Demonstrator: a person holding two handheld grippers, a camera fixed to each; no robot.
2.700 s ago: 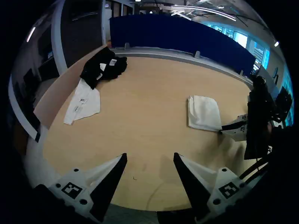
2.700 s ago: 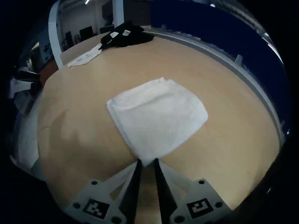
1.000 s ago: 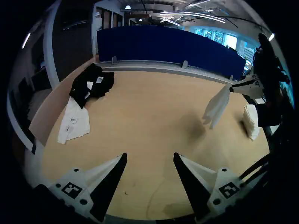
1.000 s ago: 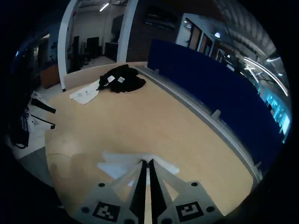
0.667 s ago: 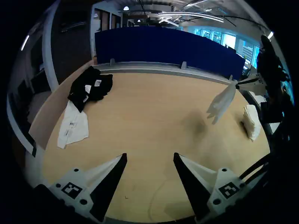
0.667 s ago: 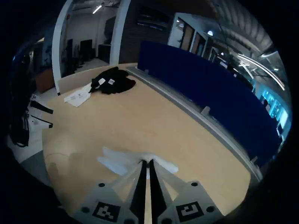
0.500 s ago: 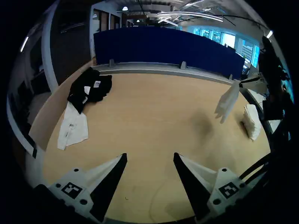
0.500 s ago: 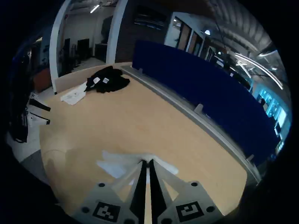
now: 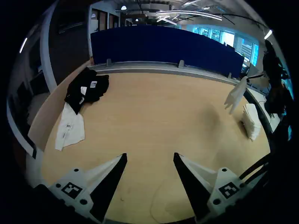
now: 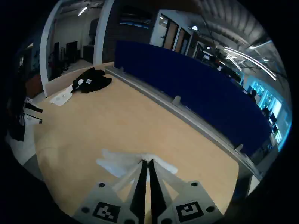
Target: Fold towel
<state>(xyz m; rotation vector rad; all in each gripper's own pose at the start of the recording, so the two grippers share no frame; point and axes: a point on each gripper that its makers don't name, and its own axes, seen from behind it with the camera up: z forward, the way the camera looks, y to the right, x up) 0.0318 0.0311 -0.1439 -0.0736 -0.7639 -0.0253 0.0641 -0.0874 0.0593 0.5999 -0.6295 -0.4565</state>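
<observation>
Item: white cloth towel [image 9: 235, 98], one, hanging limp in the air at the far right of the left gripper view, lifted off the tabletop, its top corner held up and its lower end loose above the table's right edge. Holder: right gripper [image 10: 146, 167], fingers pressed together on a corner of the towel, the cloth bunching out to either side of the tips in the right gripper view. Left gripper [image 9: 149, 173]: fingers spread wide, nothing between them, low over the near edge of the table. Support: rounded light-wood table [image 9: 149, 112]. At its right edge, near the hanging towel but apart from it: small stack of folded white towels [image 9: 251, 121]. Far left: heap of black garments [image 9: 84, 89] bearing white tags; just nearer than the heap and touching its edge, a flat white garment [image 9: 69, 128]. Along the far side: long dark-blue partition screen [image 9: 164, 44] standing behind a grey rail. Right margin: a person's dark figure [image 9: 274, 89], too dim for detail.
</observation>
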